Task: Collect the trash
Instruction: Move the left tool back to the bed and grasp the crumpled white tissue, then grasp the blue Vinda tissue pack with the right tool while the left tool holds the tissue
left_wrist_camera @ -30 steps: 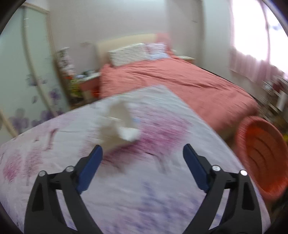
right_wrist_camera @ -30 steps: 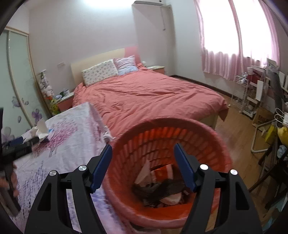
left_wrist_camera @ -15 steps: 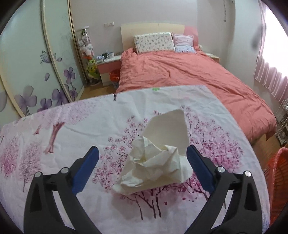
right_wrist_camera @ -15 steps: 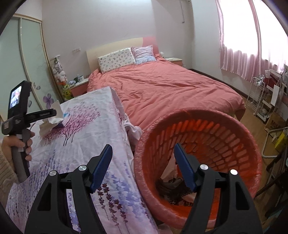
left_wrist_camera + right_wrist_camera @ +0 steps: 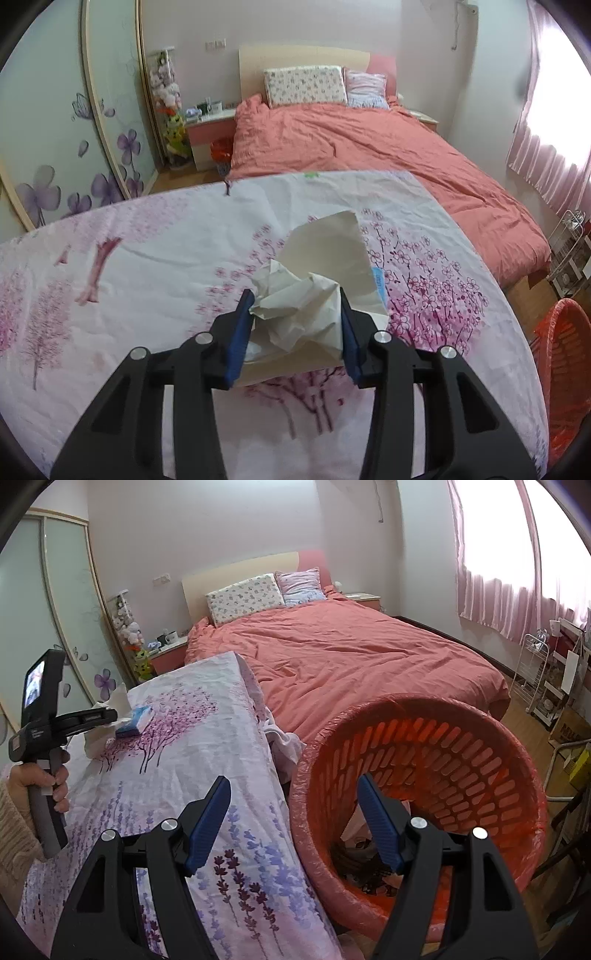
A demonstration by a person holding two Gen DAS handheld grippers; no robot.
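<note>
A crumpled cream paper [image 5: 314,280] lies on the flowered cloth [image 5: 147,266] of a table. My left gripper [image 5: 297,326] has closed on the paper, with a blue pad on each side of it. A small blue packet [image 5: 379,280] peeks out beside the paper. In the right wrist view the paper [image 5: 118,701] and blue packet [image 5: 135,722] show far left, next to the left gripper [image 5: 92,716]. My right gripper [image 5: 293,818] is open and empty, above the rim of an orange basket [image 5: 461,746] that holds trash.
The orange basket [image 5: 565,369] stands on the floor off the table's right edge. A bed with a salmon cover [image 5: 351,657] lies behind. A wire rack [image 5: 535,679] stands at the right wall, a mirrored wardrobe [image 5: 55,129] at the left.
My left gripper has moved forward over the crumpled paper and its jaws have closed on it. The right gripper has swung a little left, showing more of the table.
</note>
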